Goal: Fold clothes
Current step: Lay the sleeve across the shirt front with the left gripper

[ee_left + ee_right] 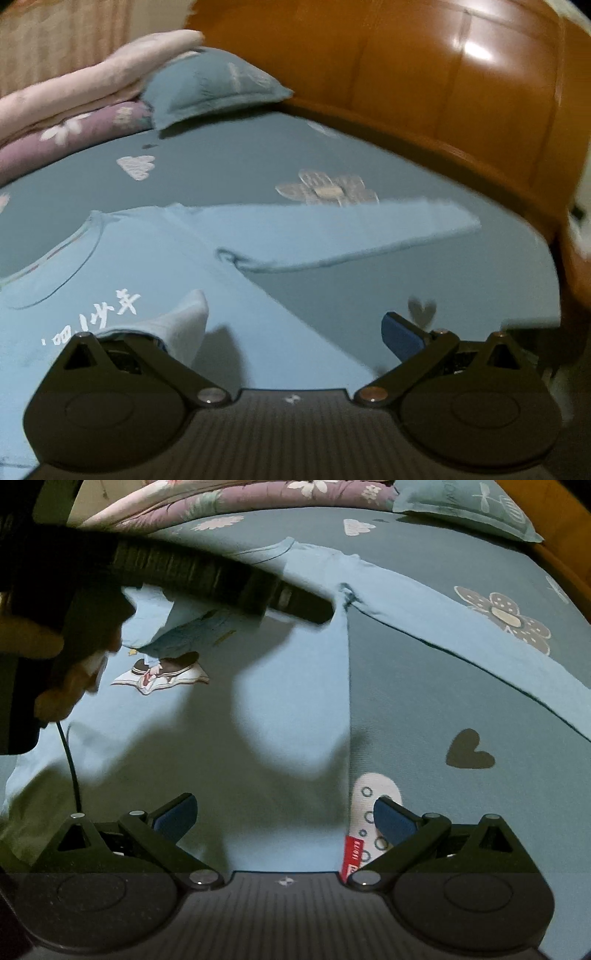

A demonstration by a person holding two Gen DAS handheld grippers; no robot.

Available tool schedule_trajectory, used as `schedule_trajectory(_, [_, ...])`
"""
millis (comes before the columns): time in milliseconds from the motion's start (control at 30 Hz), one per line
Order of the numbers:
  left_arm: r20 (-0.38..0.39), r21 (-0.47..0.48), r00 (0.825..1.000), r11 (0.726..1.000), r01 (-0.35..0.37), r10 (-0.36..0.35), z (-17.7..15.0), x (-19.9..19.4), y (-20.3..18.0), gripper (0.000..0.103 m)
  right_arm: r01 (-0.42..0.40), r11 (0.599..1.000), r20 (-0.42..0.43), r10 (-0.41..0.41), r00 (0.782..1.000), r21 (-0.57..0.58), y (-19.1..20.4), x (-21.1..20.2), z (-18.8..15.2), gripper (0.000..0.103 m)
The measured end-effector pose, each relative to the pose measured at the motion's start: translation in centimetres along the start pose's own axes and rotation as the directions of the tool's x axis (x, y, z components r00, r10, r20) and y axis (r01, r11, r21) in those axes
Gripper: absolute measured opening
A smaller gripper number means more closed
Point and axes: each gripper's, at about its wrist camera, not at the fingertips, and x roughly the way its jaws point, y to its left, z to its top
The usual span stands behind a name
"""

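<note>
Light blue shirt [288, 686] lies flat on the bed [424, 686], sleeve [332, 232] out, both tongs [295, 332] [284, 816] spread wide w/ nothing in them, so if you bite too deep you'll likely catch bedsheet or that white sock [369, 797] by the hem.

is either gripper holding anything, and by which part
Nothing is clamped. The left gripper and right gripper are both open over the shirt; pale cloth covers part of the left one.

Pretty dim; glare on the wooden headboard [476, 51], big shadows over the shirt [280, 709], blurry fisheye-bent edges.
</note>
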Motion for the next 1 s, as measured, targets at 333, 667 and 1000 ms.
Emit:
schedule_trajectory(333, [-0.096, 0.058, 0.993, 0.995, 0.081, -0.075, -3.2, 1.5, -1.0, 0.102, 0.012, 0.999, 0.004, -0.012, 1.000, 0.038, -0.5, 0.1, -0.5, 0.103])
schedule_trajectory(667, [-0.172, -0.039, 0.980, 0.995, 0.097, -0.102, -1.6, 2.4, -0.5, 0.102, 0.012, 0.997, 0.005, -0.013, 1.000, 0.078, -1.1, 0.3, -1.0, 0.103])
schedule_trajectory(1000, [-0.143, -0.271, 0.964, 0.946, 0.179, -0.224, -2.4, 1.2, 2.8, 0.102, 0.014, 0.995, 0.010, -0.015, 1.000, 0.096, -1.3, 0.2, -1.3, 0.103])
